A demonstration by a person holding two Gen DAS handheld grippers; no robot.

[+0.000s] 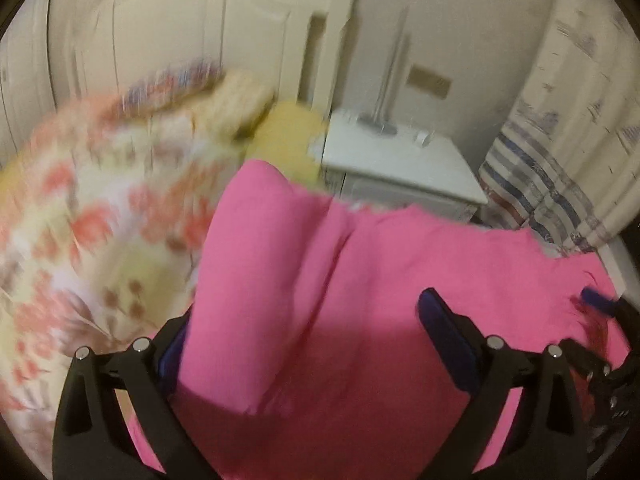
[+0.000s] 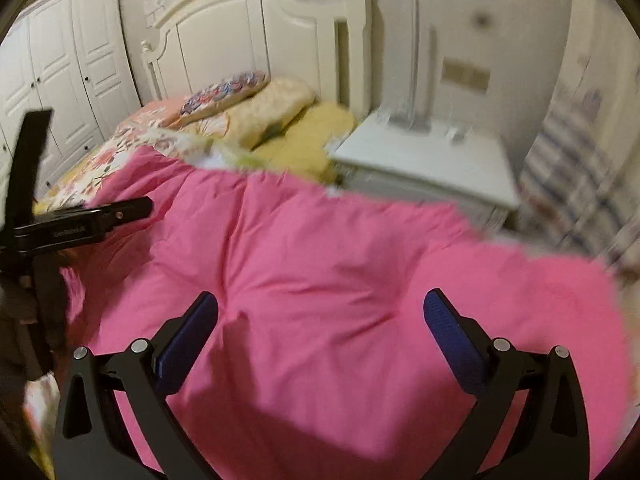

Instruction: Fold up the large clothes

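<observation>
On the bed, right across the middle of both views, I've got the pink garment (image 2: 320,280) spread out, wrinkled, its far edge ragged against the floral bedsheet (image 2: 96,164) and the white nightstand (image 2: 424,168). My right wrist camera gives me the clean picture: headboard (image 2: 248,28), wardrobe doors (image 2: 60,60), a patterned pillow (image 2: 224,92), a cream one (image 2: 272,110) beside it and a yellow one (image 2: 312,140) nearest the nightstand. The left wrist camera is smeared with blur on its left side, so the sheet there is just streaks, but it does show me a striped curtain (image 1: 536,184) more sharply than the right view does.

Right gripper (image 2: 320,336): jaws spread wide, blue pads (image 2: 452,340) well apart, hovering over the pink cloth with nothing pinched between them. From the left view I catch it again at the far right edge (image 1: 600,320), low against the cloth.

Left gripper (image 1: 304,344): also wide open. A raised fold of the pink garment (image 1: 280,260) bulges up between the fingers and hides the left pad's tip; the right pad is clear of it, so nothing is clamped. In the right view the left gripper (image 2: 60,216) sits at the far left, seen side-on, over the garment's left edge.
</observation>
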